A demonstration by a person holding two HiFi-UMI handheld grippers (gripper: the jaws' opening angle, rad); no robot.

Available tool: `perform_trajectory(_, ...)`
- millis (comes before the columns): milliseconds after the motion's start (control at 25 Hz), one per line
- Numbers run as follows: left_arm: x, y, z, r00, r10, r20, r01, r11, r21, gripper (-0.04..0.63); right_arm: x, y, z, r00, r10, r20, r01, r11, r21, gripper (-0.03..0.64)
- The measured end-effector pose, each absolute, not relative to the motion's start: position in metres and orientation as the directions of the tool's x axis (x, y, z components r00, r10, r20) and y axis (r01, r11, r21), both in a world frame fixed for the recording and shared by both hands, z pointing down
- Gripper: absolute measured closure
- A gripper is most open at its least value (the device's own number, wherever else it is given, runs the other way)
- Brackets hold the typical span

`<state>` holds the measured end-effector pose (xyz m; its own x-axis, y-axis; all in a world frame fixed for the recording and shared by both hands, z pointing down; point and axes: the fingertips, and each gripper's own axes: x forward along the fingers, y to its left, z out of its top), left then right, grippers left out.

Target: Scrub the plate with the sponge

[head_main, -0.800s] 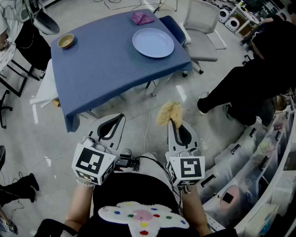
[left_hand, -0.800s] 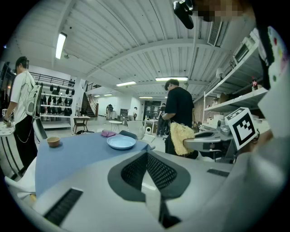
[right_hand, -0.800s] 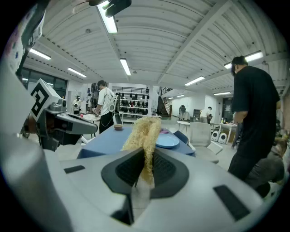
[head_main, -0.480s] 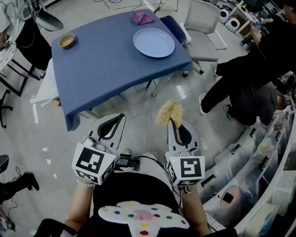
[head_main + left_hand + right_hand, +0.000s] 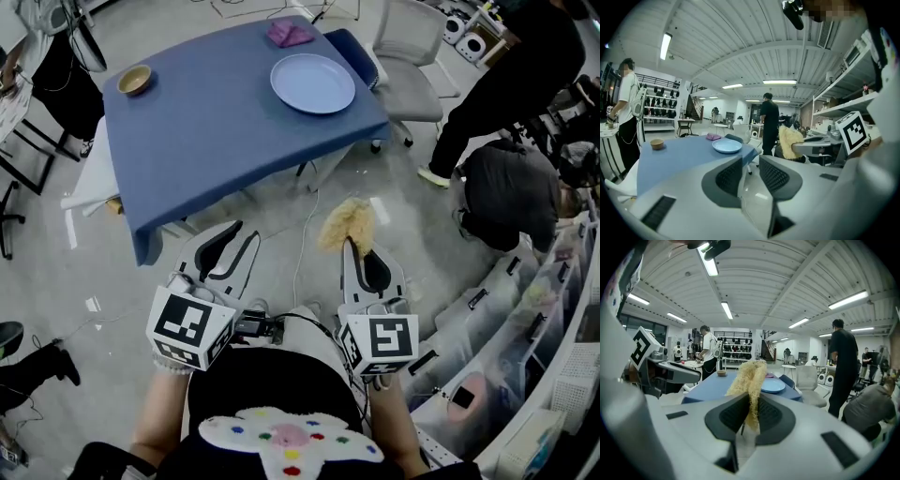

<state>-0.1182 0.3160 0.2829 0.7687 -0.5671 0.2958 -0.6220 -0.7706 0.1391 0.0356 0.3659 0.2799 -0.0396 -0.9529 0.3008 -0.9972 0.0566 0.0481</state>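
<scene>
The right gripper (image 5: 751, 404) is clamped on the lower end of the sponge (image 5: 747, 378), a yellow, shaggy pad that looks light and floppy, so a deep pinch should stop it folding. Just to its left, the left gripper (image 5: 750, 163) holds its jaws apart, empty. Well ahead of both, the plate (image 5: 312, 83) lies on the blue table (image 5: 216, 127); it is probably stiff and slippery, best steadied at its rim.

Floor (image 5: 56, 272): grey, glossy, ran throughout. Table (image 5: 216, 122), blue-covered, stood upper centre. Office chair (image 5: 408, 42), grey, upper right. Storage bins (image 5: 553, 309) lined right edge. Ribbed white ceiling (image 5: 754, 287) carried strip lights (image 5: 709, 266).
</scene>
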Motion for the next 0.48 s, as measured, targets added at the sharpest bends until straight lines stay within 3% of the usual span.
perform_trajectory(80,-0.116,0.317,0.283,0.776,-0.557,0.297,-0.612,-0.779,0.138,0.463,0.036,0.366,0.280,-0.036,-0.953,0.301,-0.997,0.054,0.049,0.575)
perform_trajectory(480,-0.125,0.314,0.280,0.786,-0.553,0.276,-0.601,-0.788,0.134,0.463,0.029,0.363,0.279,-0.010,-0.957,0.289,-0.997,0.030,0.065,0.574)
